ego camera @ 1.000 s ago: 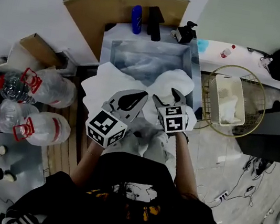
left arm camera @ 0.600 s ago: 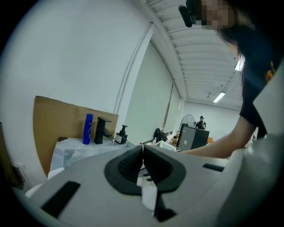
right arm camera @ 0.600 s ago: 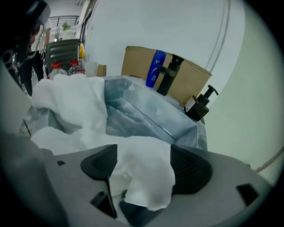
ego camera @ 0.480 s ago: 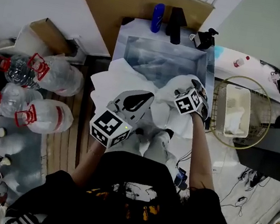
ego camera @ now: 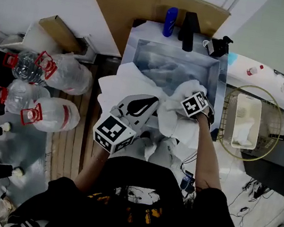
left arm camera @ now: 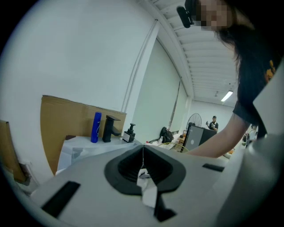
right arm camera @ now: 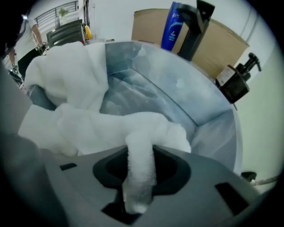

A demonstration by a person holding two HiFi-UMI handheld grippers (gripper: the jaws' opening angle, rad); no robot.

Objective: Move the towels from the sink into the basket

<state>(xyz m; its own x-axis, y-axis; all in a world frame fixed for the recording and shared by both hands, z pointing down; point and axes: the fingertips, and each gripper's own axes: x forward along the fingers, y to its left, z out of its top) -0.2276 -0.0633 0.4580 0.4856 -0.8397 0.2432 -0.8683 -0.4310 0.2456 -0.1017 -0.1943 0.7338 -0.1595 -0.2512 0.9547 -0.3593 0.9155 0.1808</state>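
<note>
Grey sink (ego camera: 221, 78); right gripper (right arm camera: 140, 153) closing on towel (right arm camera: 88, 126) fold; left gripper (left arm camera: 143, 154) pinched on white scrap (left arm camera: 149, 193)

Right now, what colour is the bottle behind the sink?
The bottle is blue; the right gripper view shows it best.

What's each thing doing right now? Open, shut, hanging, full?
Left gripper: jaws together.
Right gripper: jaws closing on a fold of the bunched towel.
Draped towel: hanging over the sink's front edge.
Basket: something white inside.
</note>
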